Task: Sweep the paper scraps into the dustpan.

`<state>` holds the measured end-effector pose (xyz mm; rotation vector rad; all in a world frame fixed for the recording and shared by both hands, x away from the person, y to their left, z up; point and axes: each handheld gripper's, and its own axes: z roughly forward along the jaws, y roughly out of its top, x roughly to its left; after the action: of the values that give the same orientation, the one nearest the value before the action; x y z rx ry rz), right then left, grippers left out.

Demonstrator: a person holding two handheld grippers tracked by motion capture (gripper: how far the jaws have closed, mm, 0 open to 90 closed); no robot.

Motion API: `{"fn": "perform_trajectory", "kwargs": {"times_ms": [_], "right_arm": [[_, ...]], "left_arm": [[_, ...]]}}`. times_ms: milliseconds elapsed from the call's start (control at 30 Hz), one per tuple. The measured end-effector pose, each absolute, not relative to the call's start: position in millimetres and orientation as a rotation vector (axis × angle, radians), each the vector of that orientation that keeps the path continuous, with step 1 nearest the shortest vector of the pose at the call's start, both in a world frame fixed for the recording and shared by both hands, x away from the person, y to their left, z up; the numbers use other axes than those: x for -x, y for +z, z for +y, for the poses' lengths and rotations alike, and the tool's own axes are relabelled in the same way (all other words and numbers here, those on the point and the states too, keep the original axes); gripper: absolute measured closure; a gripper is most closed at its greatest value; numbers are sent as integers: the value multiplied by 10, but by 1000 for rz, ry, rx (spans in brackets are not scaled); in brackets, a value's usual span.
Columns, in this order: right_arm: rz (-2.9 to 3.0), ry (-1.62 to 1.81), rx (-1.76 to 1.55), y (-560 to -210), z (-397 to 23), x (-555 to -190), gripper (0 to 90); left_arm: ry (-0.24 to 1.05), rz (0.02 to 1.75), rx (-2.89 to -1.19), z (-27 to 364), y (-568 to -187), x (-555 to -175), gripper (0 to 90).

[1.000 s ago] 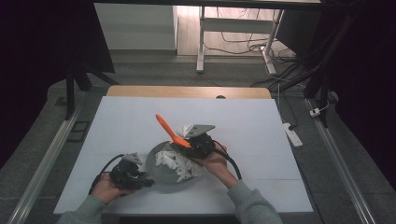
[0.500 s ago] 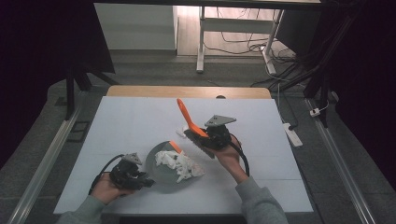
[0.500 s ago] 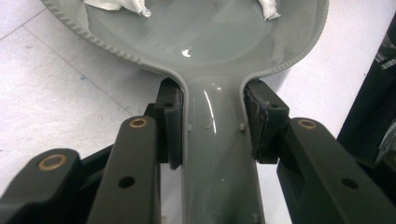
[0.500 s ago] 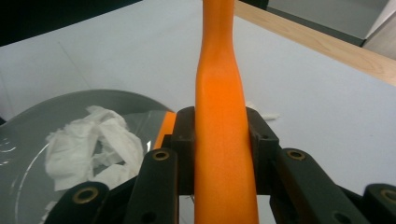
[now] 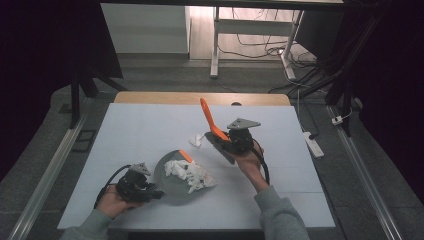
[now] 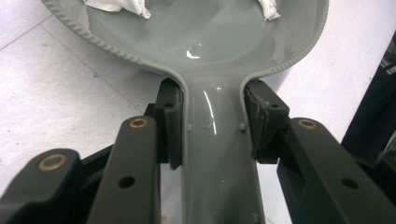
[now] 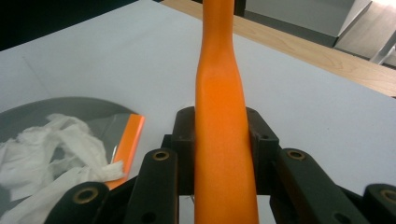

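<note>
Your left claw (image 6: 212, 135) is pinching the neck of the grey dustpan (image 6: 205, 42), one pad on each side of the handle where it narrows just behind the pan. That looks the right place to hold: the plastic seems stiff and light but glossy, so a grip on the flat faces farther back could slip, while the flare ahead of your pads stops it sliding out. The pan itself lies flat on the desk (image 5: 150, 135), directly ahead of the claw.

Your right claw (image 7: 219, 140) is closed on the orange brush handle (image 7: 219, 116), which runs up between the pads and away from you. It reads as rigid, smooth plastic; judged by its shine, it may twist under sideways load, so keep the pinch low, near the head.

The crumpled white paper (image 5: 190, 172) in the pan is soft and nearly weightless, and will likely scatter if you tip the pan quickly.

The high view shows one more paper scrap (image 5: 196, 140) on the desk to the left of your right claw, beyond the pan's far rim. The left gripper view gives the pad contact on the neck that the high view is too small to tell.
</note>
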<state>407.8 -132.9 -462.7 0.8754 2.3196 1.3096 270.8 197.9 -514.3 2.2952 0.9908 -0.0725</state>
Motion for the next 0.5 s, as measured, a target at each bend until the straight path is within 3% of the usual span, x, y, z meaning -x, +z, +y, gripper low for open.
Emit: {"fn": "perform_trajectory", "kwargs": {"times_ms": [500], "right_arm": [[2336, 1124, -971, -4873, -1047, -4864, 703]], "left_arm": [[-57, 1026, -2273, 2047, -5158, -2749, 613]]}}
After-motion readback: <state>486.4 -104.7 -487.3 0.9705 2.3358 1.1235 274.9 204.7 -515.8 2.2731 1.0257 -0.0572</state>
